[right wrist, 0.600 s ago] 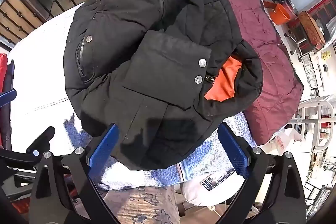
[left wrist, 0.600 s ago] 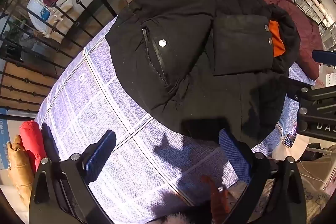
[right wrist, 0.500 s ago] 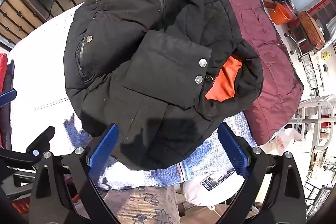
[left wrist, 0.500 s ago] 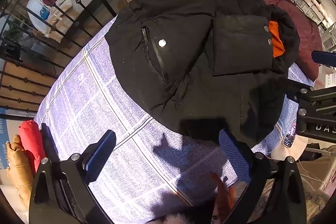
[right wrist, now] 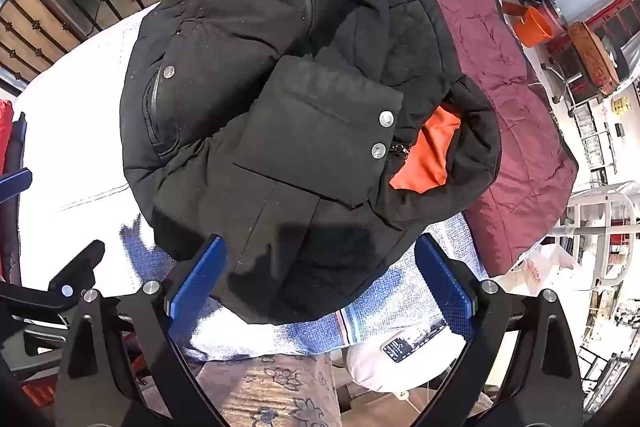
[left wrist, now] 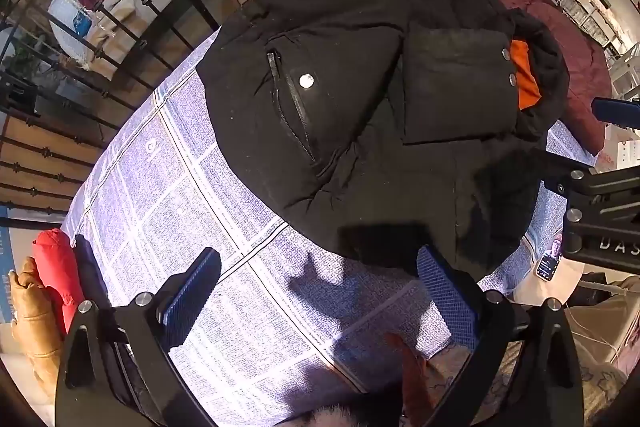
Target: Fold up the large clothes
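A black padded jacket point(left wrist: 360, 87) with an orange lining point(left wrist: 526, 83) lies partly folded on a round table with a blue-and-white checked cloth point(left wrist: 168, 195). A sleeve with two metal snaps point(right wrist: 320, 131) is folded across its front. My left gripper point(left wrist: 320, 291) is open and empty, above the cloth just short of the jacket's near hem. My right gripper point(right wrist: 320, 279) is open and empty, its blue pads point(right wrist: 444, 287) on either side of the jacket's near hem point(right wrist: 304, 267); whether they touch it I cannot tell.
A maroon quilted garment point(right wrist: 516, 131) lies under the jacket's right side. Red and tan clothes point(left wrist: 48, 275) sit at the table's left edge. A phone point(right wrist: 412, 343) lies on white cloth below the table edge. Black iron railings point(left wrist: 100, 27) stand behind.
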Demonstrator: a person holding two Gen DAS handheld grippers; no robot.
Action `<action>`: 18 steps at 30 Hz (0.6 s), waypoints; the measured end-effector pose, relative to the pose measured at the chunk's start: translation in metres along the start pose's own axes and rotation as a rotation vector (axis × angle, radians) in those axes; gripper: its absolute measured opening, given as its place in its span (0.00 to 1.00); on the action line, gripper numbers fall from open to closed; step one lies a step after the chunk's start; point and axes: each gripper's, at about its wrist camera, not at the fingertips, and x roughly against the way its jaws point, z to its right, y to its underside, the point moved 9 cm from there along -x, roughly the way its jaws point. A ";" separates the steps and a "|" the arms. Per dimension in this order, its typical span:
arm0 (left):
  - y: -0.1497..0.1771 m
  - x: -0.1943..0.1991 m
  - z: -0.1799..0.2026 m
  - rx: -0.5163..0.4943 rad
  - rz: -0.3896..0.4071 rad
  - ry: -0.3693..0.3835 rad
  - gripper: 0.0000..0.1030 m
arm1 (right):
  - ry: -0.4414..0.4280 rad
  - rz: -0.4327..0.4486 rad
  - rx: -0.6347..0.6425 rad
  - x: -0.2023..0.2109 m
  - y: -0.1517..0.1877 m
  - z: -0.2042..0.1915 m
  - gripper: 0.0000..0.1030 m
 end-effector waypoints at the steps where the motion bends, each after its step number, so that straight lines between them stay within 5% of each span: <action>1: 0.000 0.000 0.000 0.000 0.000 0.001 0.94 | 0.000 0.000 0.001 0.000 0.000 0.000 0.91; 18: 0.001 -0.003 0.001 -0.005 -0.002 -0.001 0.94 | 0.014 -0.006 0.018 -0.001 0.000 -0.002 0.91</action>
